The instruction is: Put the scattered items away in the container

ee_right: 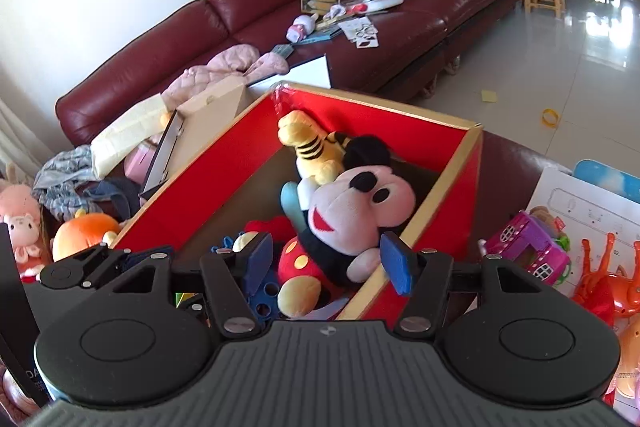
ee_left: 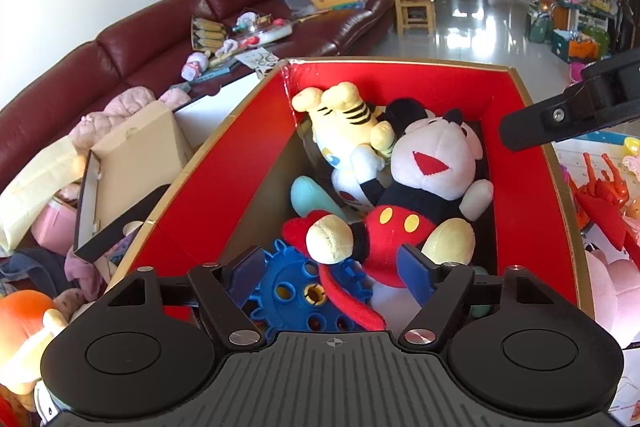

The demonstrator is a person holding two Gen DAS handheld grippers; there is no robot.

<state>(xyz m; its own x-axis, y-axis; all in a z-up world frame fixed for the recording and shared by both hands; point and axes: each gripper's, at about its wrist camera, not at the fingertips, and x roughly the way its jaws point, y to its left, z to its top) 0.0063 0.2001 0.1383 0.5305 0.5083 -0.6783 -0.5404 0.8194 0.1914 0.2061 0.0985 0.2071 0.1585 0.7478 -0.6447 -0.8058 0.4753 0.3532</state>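
In the left wrist view, the left gripper [ee_left: 334, 269] hangs open over the red box [ee_left: 224, 163], where a mouse doll [ee_left: 424, 179] lies on a tiger toy [ee_left: 352, 123] and blue gear [ee_left: 288, 291]. In the right wrist view, the right gripper [ee_right: 326, 263] also stands open, empty, above the doll.

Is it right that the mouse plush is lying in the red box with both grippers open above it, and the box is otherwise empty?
Not quite. The red box is not otherwise empty: beside the mouse plush lie a striped tiger plush and a blue gear toy, as the left wrist view shows. The left gripper and the right gripper are indeed open.
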